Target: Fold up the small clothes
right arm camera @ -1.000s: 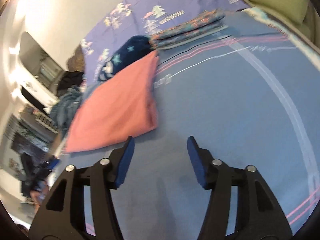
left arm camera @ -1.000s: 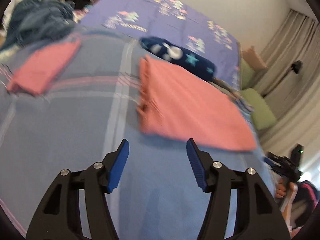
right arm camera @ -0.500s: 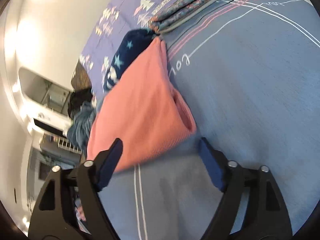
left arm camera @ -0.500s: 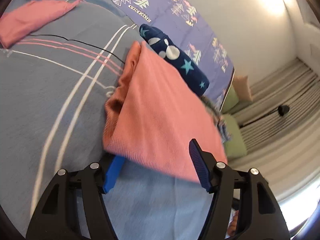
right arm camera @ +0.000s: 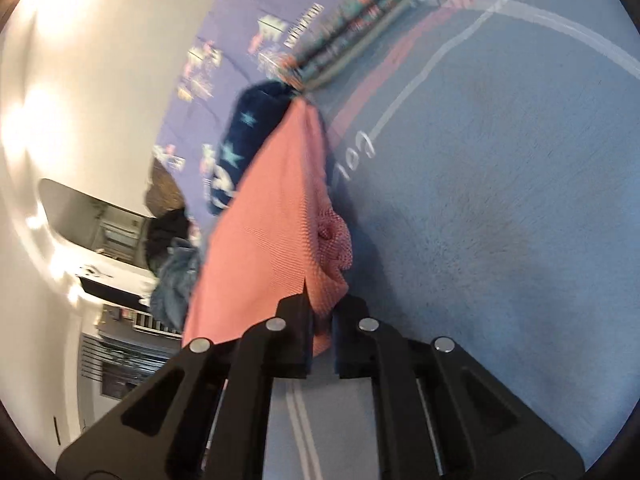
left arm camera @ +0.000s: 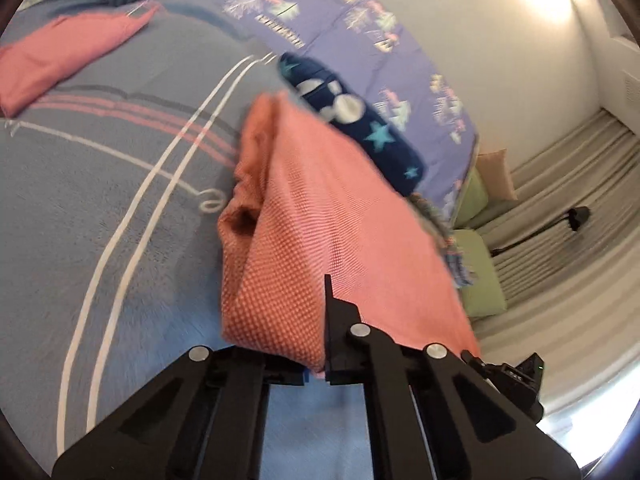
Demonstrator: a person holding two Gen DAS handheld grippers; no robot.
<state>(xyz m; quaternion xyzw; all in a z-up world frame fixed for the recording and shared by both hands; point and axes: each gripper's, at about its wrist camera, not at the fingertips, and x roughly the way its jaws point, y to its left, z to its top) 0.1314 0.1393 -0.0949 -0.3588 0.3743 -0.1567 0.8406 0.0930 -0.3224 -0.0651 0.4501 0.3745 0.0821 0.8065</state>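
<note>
**Both grippers clamped on the pink cloth**

Left wrist view: the left gripper (left arm camera: 320,344) points forward and somewhat down over the blue blanket (left arm camera: 100,208). Its jaws are together, clamped on the near corner of the pink cloth (left arm camera: 320,216). The cloth rises from the blanket toward the jaws and bunches into a fold on its left side. Behind it lies a navy star cloth (left arm camera: 360,120). A second pink piece (left arm camera: 60,52) lies flat far left.

Right wrist view: the right gripper (right arm camera: 320,320) also tilts down, rolled to one side. Its jaws are pressed on the other near corner of the pink cloth (right arm camera: 272,216), which hangs bunched beside them, above the blanket (right arm camera: 500,200).
</note>
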